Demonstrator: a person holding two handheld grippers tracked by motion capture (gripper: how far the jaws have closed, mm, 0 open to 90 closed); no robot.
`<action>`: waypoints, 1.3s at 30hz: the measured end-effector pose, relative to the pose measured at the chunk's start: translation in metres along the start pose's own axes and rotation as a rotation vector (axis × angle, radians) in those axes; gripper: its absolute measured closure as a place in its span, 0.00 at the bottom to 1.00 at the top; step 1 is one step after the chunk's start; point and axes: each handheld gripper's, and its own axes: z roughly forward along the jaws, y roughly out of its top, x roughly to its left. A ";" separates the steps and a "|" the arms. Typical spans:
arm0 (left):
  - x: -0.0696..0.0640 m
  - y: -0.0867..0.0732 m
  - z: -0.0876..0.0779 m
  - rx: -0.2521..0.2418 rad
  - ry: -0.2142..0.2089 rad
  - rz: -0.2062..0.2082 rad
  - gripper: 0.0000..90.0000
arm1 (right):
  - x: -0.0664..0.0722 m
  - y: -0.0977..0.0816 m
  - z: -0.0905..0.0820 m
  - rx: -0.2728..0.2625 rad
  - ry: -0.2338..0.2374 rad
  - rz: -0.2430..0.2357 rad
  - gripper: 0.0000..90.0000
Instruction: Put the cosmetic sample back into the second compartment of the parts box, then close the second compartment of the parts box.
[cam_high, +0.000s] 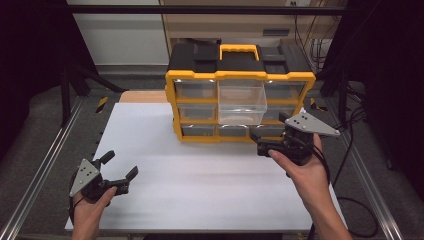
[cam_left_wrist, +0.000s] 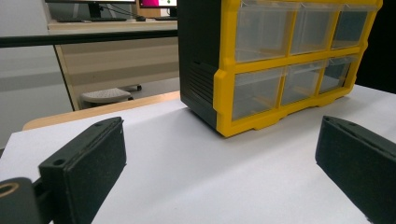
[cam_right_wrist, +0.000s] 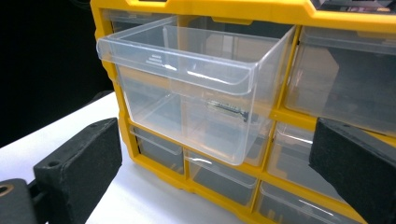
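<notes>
white table (cam_high: 200, 185), yellow drawer cabinet (cam_high: 240, 75) at back, dark room

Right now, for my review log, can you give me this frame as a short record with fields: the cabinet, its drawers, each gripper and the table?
cabinet: yellow and black drawer cabinet with a yellow handle on top, standing at the far side of the table
open drawer: clear drawer, top row middle, pulled out; looks empty
other drawers: pushed in
left gripper: open, holding nothing, near the table's front left
right gripper: open, holding nothing, in front of the cabinet's lower right
table: white top
</notes>
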 end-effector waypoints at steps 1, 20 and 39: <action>0.000 0.000 0.000 0.000 0.000 0.000 0.02 | 0.000 -0.001 0.000 0.000 -0.001 -0.002 0.03; 0.000 0.000 0.000 0.000 0.001 -0.001 0.02 | -0.002 -0.023 0.002 0.029 -0.001 0.003 0.04; -0.001 0.000 0.000 0.002 -0.001 -0.001 0.02 | 0.007 -0.043 0.010 0.070 -0.003 -0.015 0.20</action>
